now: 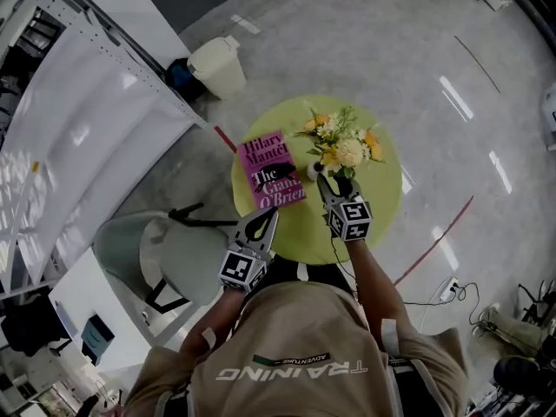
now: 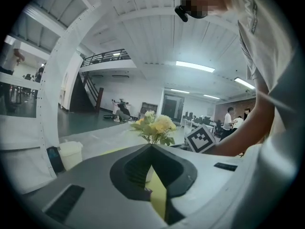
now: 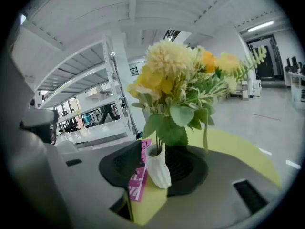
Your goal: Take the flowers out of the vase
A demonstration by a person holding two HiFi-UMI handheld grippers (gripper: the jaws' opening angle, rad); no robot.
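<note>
My right tongs gape wide round the white vase, gripping nothing; my left tongs are closed, empty. The flowers stand in it, mid-frame on the counter; I'd steady the vase low, drawing stems straight up

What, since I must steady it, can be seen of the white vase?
The vase is small, white and ribbed, ceramic-looking. It stands upright on the yellow-green table, holding the stems of the flowers, beside a pink book. It sits between the open jaws of the right gripper; no pad visibly presses it.
</note>
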